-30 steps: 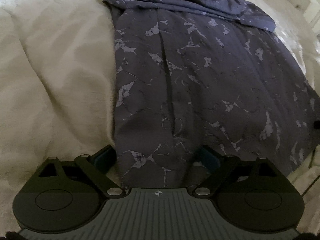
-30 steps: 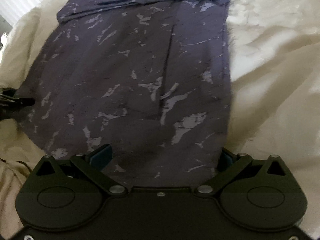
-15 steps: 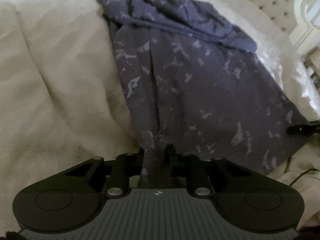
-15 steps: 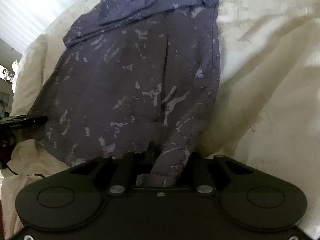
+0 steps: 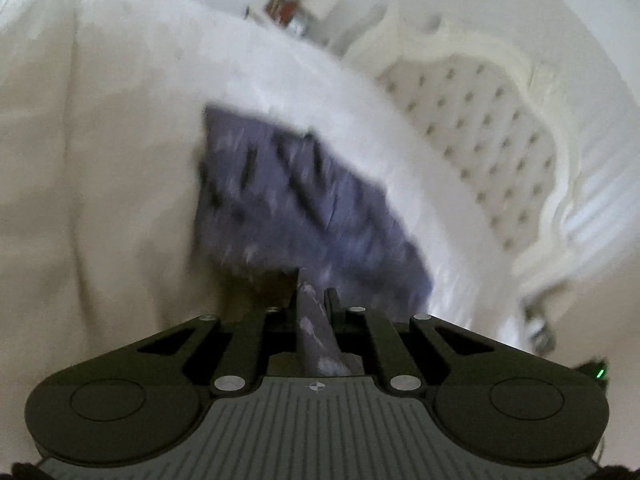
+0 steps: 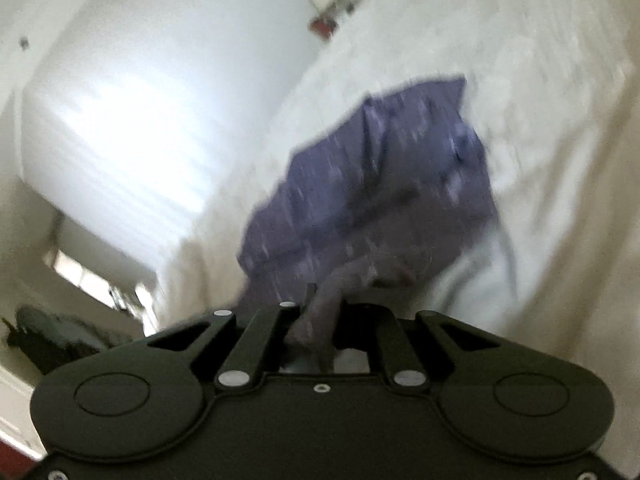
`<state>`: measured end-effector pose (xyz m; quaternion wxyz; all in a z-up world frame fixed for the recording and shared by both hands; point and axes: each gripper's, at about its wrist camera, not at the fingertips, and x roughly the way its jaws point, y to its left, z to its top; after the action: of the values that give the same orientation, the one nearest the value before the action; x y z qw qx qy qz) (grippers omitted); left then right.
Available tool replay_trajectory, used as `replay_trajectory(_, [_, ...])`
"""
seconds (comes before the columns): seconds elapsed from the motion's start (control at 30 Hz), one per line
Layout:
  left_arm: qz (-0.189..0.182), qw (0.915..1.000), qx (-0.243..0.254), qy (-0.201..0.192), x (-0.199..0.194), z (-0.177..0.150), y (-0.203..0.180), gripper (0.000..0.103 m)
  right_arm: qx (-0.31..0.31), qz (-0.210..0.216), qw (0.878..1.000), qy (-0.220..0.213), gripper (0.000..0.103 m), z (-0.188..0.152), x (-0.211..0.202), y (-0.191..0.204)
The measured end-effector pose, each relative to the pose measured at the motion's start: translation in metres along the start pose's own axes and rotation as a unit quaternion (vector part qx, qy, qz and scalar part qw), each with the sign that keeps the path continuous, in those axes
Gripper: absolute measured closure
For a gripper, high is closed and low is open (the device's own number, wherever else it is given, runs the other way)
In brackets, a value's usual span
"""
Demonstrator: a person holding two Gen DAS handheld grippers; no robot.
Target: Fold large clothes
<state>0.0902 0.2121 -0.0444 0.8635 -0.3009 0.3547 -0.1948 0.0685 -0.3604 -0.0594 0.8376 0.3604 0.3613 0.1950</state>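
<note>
Tools [image 5: 314, 292] [image 6: 324, 300] clamp garment [image 5: 304, 200] over cream bedding [image 5: 100, 160]

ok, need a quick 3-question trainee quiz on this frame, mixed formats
1. True or false: the left hand-held gripper is shut on the purple garment.
2. Multiple choice: what does the garment lie on? A) a wooden floor B) a cream bedspread C) a glass desk
3. Fill in: in the right wrist view, the right hand-held gripper pinches a bunch of ____ fabric.

Key: 1 true: fabric runs up between its closed fingers. 2 B. 3 purple: the garment is gathered into the closed fingers.
</note>
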Motion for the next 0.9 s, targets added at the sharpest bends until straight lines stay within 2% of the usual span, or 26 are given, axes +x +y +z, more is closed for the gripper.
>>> replay_trajectory(0.13, [-0.018,0.9982,-0.012,-0.056,0.015,0.033,-0.004,0.094,0.012,0.023,0.998,-0.063,0.090,0.038,0.010,-0.004])
replay_trajectory(0.37, [-0.036,0.9914,-0.016,-0.124,0.054,0.073,-0.012,0.094,0.009,0.042,0.991,-0.129,0.090,0.090,0.045,-0.002])
replay_trajectory(0.57, [-0.010,0.9856,-0.022,-0.167,0.079,0.092,-0.008,0.094,-0.008,0.013,0.983,-0.184,0.091,0.126,0.077,-0.002])
replay_trajectory(0.67, [-0.005,0.9854,-0.033,-0.167,0.095,0.102,-0.005,0.094,-0.008,-0.002,0.980,-0.197,0.092,0.146,0.095,-0.009])
replay_trajectory(0.9, [0.036,0.9889,-0.017,-0.144,0.136,0.122,0.004,0.094,-0.003,-0.054,0.982,-0.183,0.092,0.175,0.147,-0.031])
